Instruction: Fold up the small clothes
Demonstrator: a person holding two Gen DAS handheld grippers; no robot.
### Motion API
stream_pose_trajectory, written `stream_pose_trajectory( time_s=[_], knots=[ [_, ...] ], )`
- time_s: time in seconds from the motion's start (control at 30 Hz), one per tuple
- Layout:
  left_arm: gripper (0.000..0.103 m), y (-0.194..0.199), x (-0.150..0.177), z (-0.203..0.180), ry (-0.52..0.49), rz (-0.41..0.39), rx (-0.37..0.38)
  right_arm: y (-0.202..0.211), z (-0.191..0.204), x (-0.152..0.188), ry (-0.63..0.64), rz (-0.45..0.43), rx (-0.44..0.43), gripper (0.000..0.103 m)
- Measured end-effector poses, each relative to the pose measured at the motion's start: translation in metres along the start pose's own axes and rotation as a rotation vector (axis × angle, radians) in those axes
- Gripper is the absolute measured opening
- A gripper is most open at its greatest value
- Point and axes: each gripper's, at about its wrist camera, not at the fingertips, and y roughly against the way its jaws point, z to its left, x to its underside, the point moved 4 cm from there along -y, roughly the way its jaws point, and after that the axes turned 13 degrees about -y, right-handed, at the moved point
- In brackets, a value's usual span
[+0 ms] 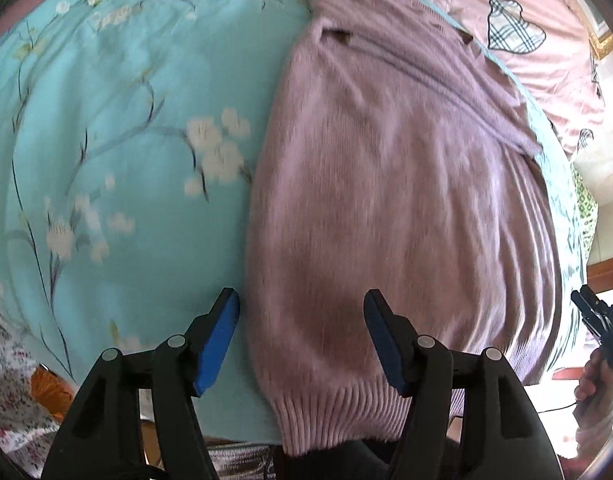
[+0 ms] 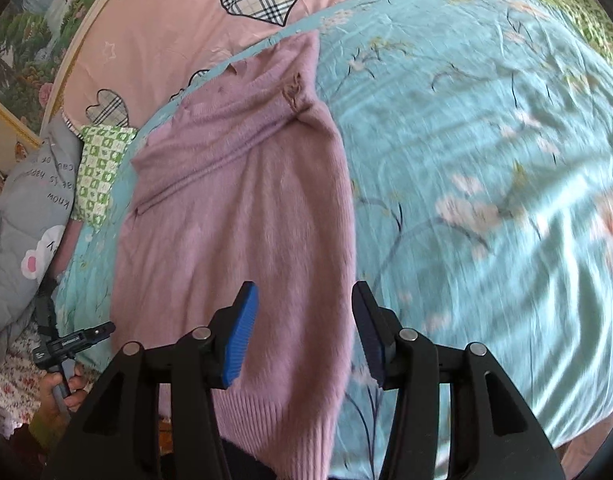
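Left gripper: your left gripper (image 1: pixel 302 312) hangs over the near end of the sweater, fingers spread wide with nothing between them (the blue pads (image 1: pixel 216 344) face each other across the knit's left edge).
Right gripper: your right gripper (image 2: pixel 304 300) is likewise spread apart and holds nothing; it hangs above the sweater's near right edge, one finger over the knit and the other over the sheet.
Hem: the ribbed hem (image 1: pixel 338 416) lies nearest you, at the near edge of the bed and just below both grippers.
Sweater: the pink sweater (image 1: pixel 386 184) lies flat on the sheet, lengthwise away from you, already narrowed into a long strip; a fold line runs slantwise across its far half. In the right wrist view the same sweater (image 2: pixel 242 216) fills the left of centre.
Sheet: the light blue flowered sheet (image 1: pixel 118 120) spreads under the sweater and well out to one side of it (both views are somewhat blurred).
Far bedding: beyond the sweater's far end lies a pink cover with plaid hearts (image 2: pixel 194 20); a green checked pillow (image 2: pixel 102 160) sits beside it.
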Motion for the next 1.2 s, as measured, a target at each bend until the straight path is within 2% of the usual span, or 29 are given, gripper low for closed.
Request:
stream_pose_trajectory(
  time_s=[0.17, 0.33, 0.43, 0.57, 0.67, 0.73, 0.8, 0.83, 0.9, 0.97, 1.0, 1.03, 1.07, 1.2],
  knots=[
    [0.069, -0.003, 0.024, -0.007, -0.017, 0.001, 0.004, -0.003, -0.010, 0.029, 0.024, 0.067, -0.016, 0.050],
    [0.070, -0.006, 0.041, -0.011, -0.007, -0.023, 0.043, -0.012, -0.018, 0.056, 0.041, 0.145, -0.029, 0.050],
    [0.071, -0.007, 0.048, -0.014, -0.019, -0.028, 0.073, -0.014, -0.016, 0.068, 0.058, 0.160, -0.059, 0.050],
    [0.072, -0.008, 0.057, -0.023, -0.101, -0.028, 0.105, -0.023, -0.007, 0.077, 0.064, 0.189, -0.119, 0.050],
    [0.072, -0.007, 0.058, -0.022, -0.103, -0.032, 0.144, -0.032, -0.001, 0.079, 0.053, 0.194, -0.144, 0.050],
    [0.068, -0.005, 0.058, -0.019, -0.089, -0.036, 0.180, -0.036, 0.002, 0.077, 0.038, 0.190, -0.160, 0.050],
    [0.054, -0.005, 0.058, -0.012, -0.080, -0.034, 0.178, -0.036, 0.001, 0.078, 0.022, 0.185, -0.160, 0.048],
    [0.050, -0.004, 0.058, -0.010, -0.076, -0.033, 0.178, -0.037, -0.001, 0.077, 0.014, 0.186, -0.160, 0.045],
    [0.034, -0.003, 0.059, -0.005, -0.062, -0.031, 0.189, -0.037, -0.006, 0.076, 0.007, 0.187, -0.152, 0.038],
    [0.022, -0.003, 0.060, -0.003, -0.069, -0.025, 0.189, -0.036, -0.014, 0.074, 0.008, 0.190, -0.130, 0.019],
    [0.015, -0.004, 0.059, -0.005, -0.090, -0.022, 0.177, -0.037, -0.016, 0.073, 0.006, 0.195, -0.123, 0.013],
    [0.013, -0.002, 0.058, -0.005, -0.114, -0.023, 0.164, -0.037, -0.017, 0.073, 0.005, 0.202, -0.125, 0.009],
    [0.009, 0.000, 0.057, -0.008, -0.135, -0.029, 0.157, -0.036, -0.016, 0.072, 0.008, 0.205, -0.127, 0.008],
    [0.006, 0.018, 0.048, -0.014, -0.160, -0.077, 0.177, -0.027, -0.012, 0.068, 0.039, 0.209, -0.139, 0.007]
  ],
)
